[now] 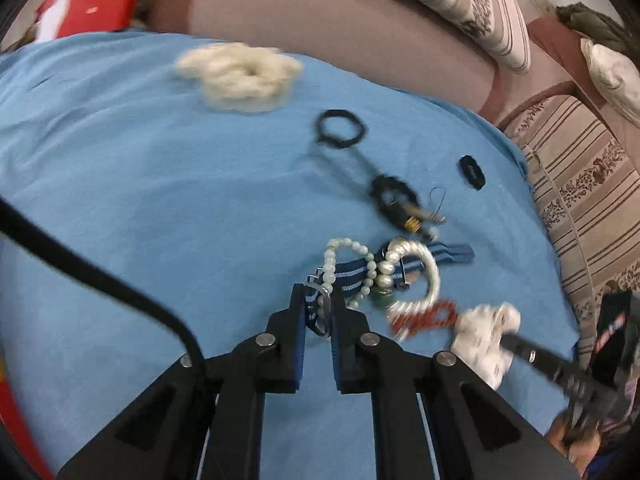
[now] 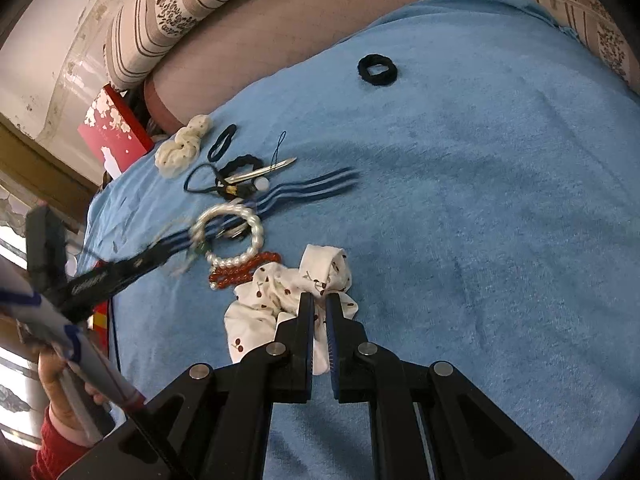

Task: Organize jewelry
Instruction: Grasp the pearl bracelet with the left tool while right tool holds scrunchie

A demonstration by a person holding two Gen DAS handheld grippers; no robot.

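Observation:
A pile of jewelry lies on a blue towel (image 1: 140, 184). My left gripper (image 1: 318, 300) is shut on the buckle end of a blue striped strap (image 1: 352, 270), which runs through a pearl bracelet (image 1: 424, 264) and also shows in the right wrist view (image 2: 304, 190). My right gripper (image 2: 319, 304) is shut on a white cherry-print scrunchie (image 2: 276, 292). A red bead bracelet (image 2: 244, 270) and the pearl bracelet (image 2: 230, 236) lie just left of the scrunchie. Black hair ties (image 1: 340, 128) and a hair clip (image 2: 264, 170) lie farther back.
A cream scrunchie (image 1: 240, 76) lies at the far side of the towel, and a lone black hair tie (image 2: 378, 70) sits apart. A red box (image 2: 116, 136) stands beyond the towel's edge. Striped cushions (image 1: 580, 200) border the towel.

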